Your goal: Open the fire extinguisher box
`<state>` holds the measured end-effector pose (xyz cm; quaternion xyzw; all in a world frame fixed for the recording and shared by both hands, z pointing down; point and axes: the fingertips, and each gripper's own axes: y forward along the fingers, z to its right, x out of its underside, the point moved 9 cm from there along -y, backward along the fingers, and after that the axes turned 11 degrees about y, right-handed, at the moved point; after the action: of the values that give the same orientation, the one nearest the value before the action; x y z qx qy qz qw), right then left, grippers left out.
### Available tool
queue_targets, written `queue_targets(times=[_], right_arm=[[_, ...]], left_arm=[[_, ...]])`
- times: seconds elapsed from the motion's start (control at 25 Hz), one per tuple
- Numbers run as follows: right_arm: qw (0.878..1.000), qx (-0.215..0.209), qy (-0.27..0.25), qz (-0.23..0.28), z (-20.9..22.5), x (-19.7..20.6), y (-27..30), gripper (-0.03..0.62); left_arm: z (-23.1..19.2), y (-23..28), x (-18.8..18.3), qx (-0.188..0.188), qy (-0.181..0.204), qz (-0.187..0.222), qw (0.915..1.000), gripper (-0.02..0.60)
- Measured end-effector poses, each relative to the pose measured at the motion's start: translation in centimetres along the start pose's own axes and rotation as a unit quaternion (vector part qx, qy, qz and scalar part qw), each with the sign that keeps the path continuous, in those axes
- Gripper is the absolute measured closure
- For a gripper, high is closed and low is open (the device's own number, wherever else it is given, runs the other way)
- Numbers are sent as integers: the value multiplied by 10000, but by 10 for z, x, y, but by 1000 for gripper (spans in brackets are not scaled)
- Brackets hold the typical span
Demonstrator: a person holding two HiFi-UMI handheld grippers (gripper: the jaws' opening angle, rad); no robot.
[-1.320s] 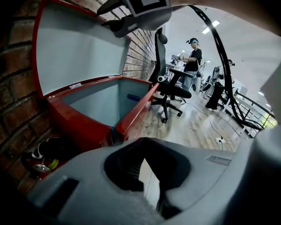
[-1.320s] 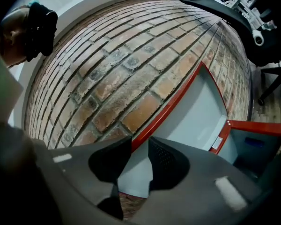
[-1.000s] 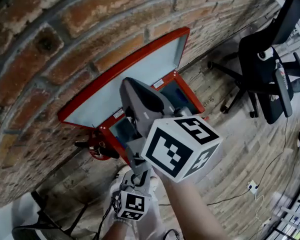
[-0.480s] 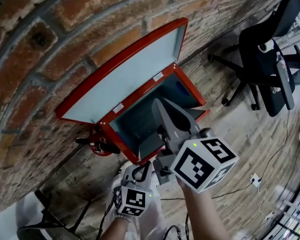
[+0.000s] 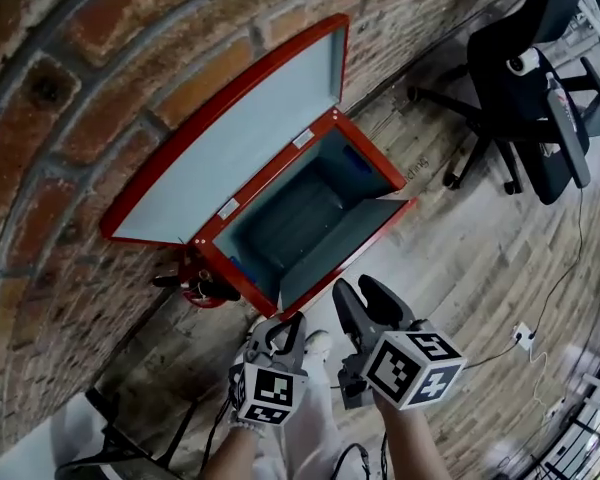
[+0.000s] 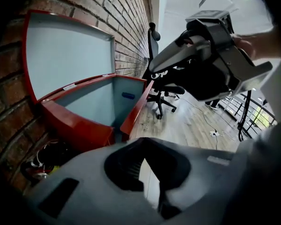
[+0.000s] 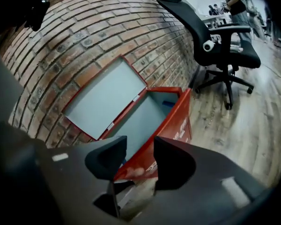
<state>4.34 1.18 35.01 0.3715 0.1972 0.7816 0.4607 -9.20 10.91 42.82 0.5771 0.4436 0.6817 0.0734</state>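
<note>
2 grippers hang clear of the fire extinguisher box (image 5: 348, 260), low and close to the person's body. That fits a job that looks finished, since neither touches anything. The left gripper (image 5: 285, 323) has its jaws together with nothing between them. The right gripper (image 5: 358, 290) has its jaws opening and holds nothing; the box's red front wall only shows beyond the gap.

The box sits on the plank floor (image 5: 480, 268), its back against the brick wall (image 5: 130, 28). Its lid (image 5: 230, 138) is swung fully up and leans on the bricks, which probably props it open without help. The pale grey inside looks empty. A red and black object (image 5: 195, 283) lies just beside the box at the foot of the wall; what it is I cannot tell.

The room is an office: 1 black office chair (image 5: 535, 98) stands well apart on the same boards, and a thin cable (image 5: 470, 363) trails across them.
</note>
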Motion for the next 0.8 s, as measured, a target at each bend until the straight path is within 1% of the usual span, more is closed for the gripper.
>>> queue_targets(times=[0.04,0.08,0.32,0.44,0.56,0.64,0.8], right_arm=[[9999,31,120,-74,3,6,2,390],[9997,50,222,-123,4,11,5,384],[9986,278,425,-148,7,17,26,384],[9976,320,602,-111,7,19,33,384],[9964,491,686,-46,10,23,37,398],[9961,578,665,6,13,26,36,441],[9960,520,716,92,22,30,30,445]], left_arm=[[0,0,0,20,34,-4,10000,584],[1,0,1,44,70,-15,10000,584],[1,0,0,163,290,-61,9994,584],[2,0,1,211,394,-82,9990,584],[4,1,2,275,499,-100,9983,584],[6,1,3,331,511,-86,9981,584],[10,3,5,622,605,-92,9962,584]])
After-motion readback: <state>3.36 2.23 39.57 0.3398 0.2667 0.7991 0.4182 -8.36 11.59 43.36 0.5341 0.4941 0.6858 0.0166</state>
